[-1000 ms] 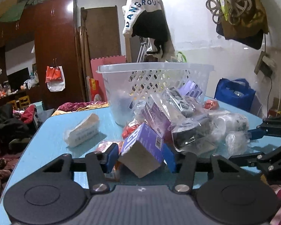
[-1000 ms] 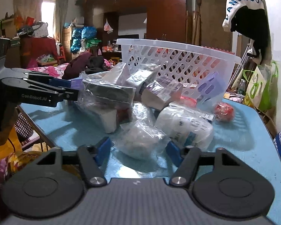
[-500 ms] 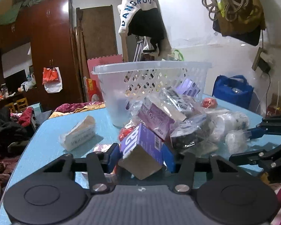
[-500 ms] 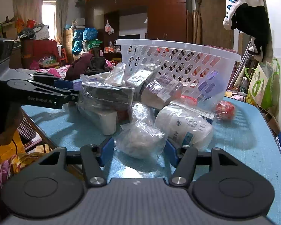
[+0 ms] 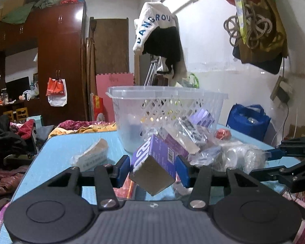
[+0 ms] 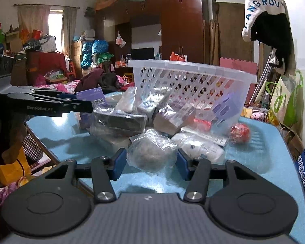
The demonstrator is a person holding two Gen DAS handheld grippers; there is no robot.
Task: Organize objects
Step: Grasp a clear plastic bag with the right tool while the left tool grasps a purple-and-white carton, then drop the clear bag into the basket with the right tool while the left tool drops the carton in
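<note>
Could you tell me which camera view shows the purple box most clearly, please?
The left wrist view: the purple box fills the left gripper, lettering and barcode visible. The right wrist view shows only one barcoded corner beyond that gripper's fingers.

A lived-in home, a crowded bedroom or storeroom: tall dark wooden wardrobes [image 6: 183, 24] with bundles piled on top, a curtained window [image 6: 56, 23], clothes heaped on bedding [image 5: 14, 136], a garment [image 5: 158, 34] hung on the white wall, and shopping bags [image 6: 284, 99] beside a blue table [image 5: 71, 148]

Both wrist views sit low and close, facing the basket [image 5: 166, 109] from opposite table [image 6: 260, 152] sides.
</note>
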